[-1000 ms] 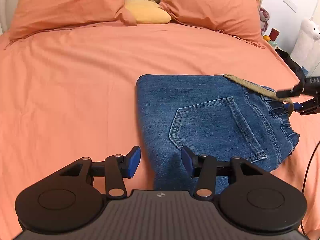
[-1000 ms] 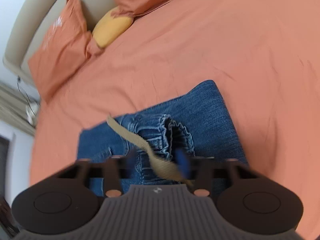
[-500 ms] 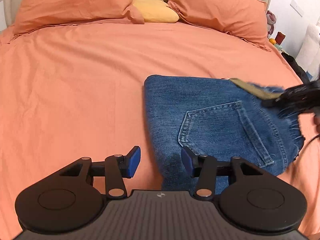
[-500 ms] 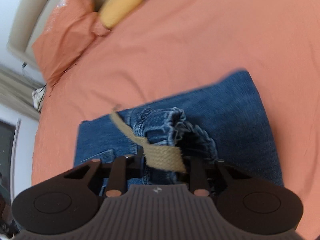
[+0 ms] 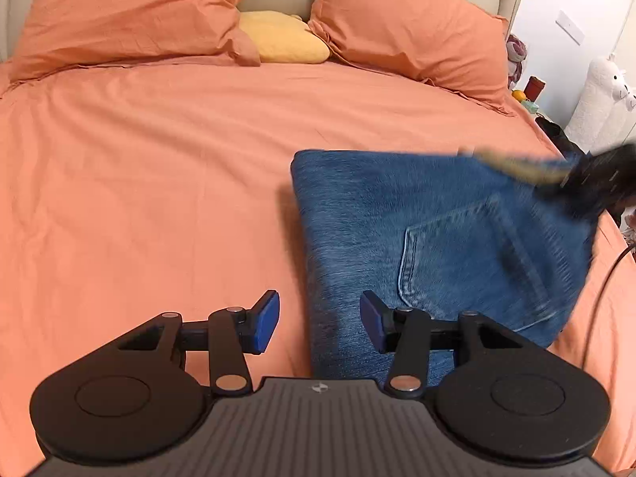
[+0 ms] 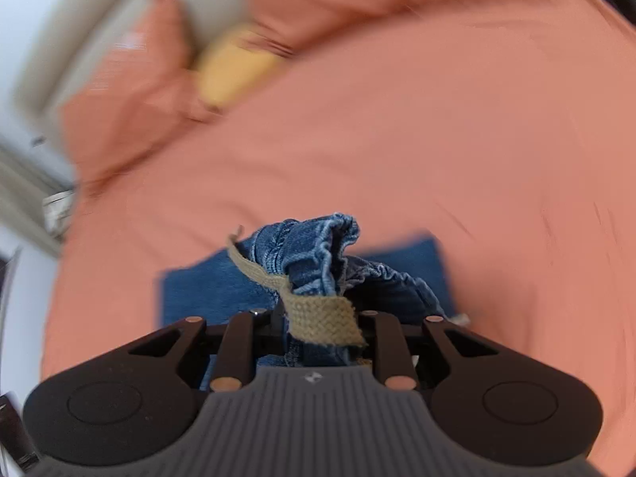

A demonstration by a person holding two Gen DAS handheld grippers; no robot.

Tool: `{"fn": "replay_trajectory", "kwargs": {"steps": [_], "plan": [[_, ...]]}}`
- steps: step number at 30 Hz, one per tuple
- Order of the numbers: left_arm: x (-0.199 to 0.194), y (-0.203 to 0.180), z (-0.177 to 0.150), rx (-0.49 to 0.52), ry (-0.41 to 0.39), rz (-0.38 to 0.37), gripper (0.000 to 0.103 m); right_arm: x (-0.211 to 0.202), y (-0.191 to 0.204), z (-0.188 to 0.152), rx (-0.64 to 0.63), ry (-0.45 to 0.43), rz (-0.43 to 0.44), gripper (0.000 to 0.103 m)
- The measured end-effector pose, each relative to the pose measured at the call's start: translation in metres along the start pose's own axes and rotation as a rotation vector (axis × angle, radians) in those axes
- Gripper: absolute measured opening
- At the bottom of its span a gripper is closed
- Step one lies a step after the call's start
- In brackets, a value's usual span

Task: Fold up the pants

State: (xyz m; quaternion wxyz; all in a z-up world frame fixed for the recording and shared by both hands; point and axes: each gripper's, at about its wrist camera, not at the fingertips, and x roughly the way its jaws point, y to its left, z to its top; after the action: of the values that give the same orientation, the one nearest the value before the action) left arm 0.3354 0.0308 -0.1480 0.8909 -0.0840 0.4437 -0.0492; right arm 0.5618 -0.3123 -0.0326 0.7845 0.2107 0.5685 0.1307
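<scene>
Folded blue jeans [image 5: 417, 230] lie on the orange bed, back pocket up, at centre right of the left wrist view. My left gripper [image 5: 320, 320] is open and empty, just above the near left edge of the jeans. My right gripper [image 6: 318, 330] is shut on the jeans' gathered waistband [image 6: 318, 246] and lifts it off the bed, with a tan drawstring [image 6: 322, 318] draped across the jaws. It shows blurred at the right of the left wrist view [image 5: 596, 183], over the waistband end.
Orange sheet [image 5: 139, 198] covers the bed. Two orange pillows [image 5: 131, 8] and a yellow cushion [image 5: 282, 37] lie at the headboard. A white plush toy [image 5: 604, 95] and small items stand beside the bed's right edge.
My right gripper has closed on the waistband and lifted it, bunching the denim. The waistband end has risen and moved left over the jeans. The left gripper stays open, shifted slightly.
</scene>
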Motion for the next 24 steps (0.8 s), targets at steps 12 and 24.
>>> {"fn": "replay_trajectory", "kwargs": {"steps": [12, 24], "plan": [[0.004, -0.006, 0.017, 0.089, -0.027, 0.025, 0.055, -0.002, -0.012, -0.027, -0.169, -0.13, -0.213, 0.066], [0.074, -0.018, 0.077, 0.049, -0.056, 0.039, 0.047, -0.021, 0.016, -0.067, -0.332, -0.315, -0.227, 0.021]]}}
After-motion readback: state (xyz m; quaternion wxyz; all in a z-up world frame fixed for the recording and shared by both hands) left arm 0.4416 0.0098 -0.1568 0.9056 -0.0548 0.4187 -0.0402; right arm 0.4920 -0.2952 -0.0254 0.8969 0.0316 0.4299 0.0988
